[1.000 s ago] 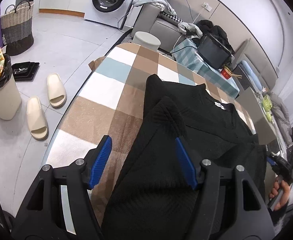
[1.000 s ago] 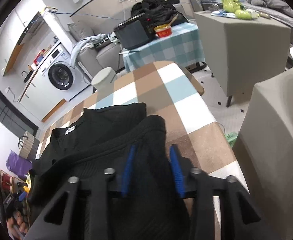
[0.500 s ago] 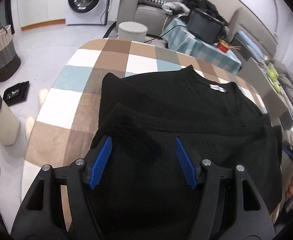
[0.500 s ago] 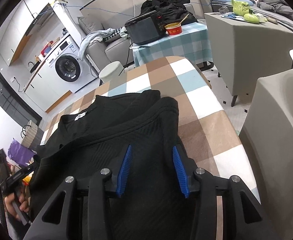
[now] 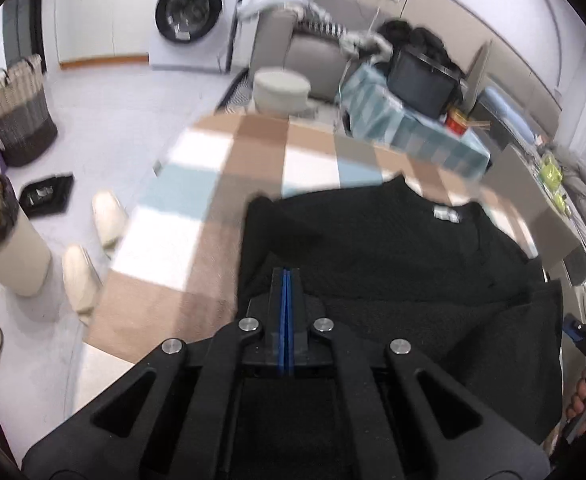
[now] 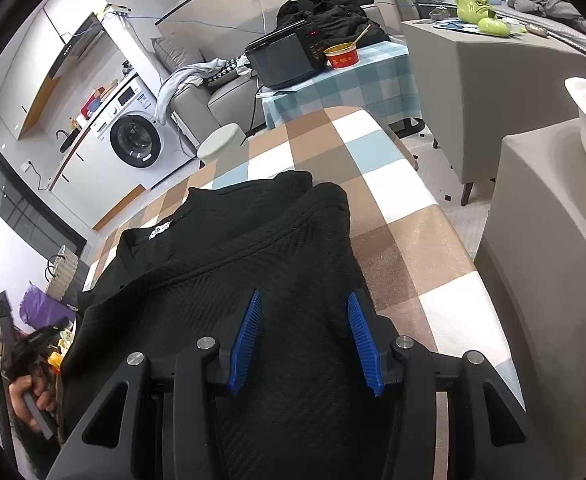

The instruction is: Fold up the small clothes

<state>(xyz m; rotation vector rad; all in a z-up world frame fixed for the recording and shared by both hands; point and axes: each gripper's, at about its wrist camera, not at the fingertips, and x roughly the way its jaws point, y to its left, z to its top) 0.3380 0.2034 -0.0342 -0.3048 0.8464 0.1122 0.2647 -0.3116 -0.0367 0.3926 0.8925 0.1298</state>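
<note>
Jaws over checked table (image 6: 393,216), washing machine (image 5: 191,12) behind

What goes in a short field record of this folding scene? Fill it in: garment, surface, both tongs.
garment: black knit top, lying flat, neck label showing
surface: table with a brown, white and blue checked cloth
left tongs: blue pads shut together at the top's near edge; whether fabric is pinched cannot be told
right tongs: pads apart, over the top's near part, gripping nothing
background: washing machine, round stool
</note>
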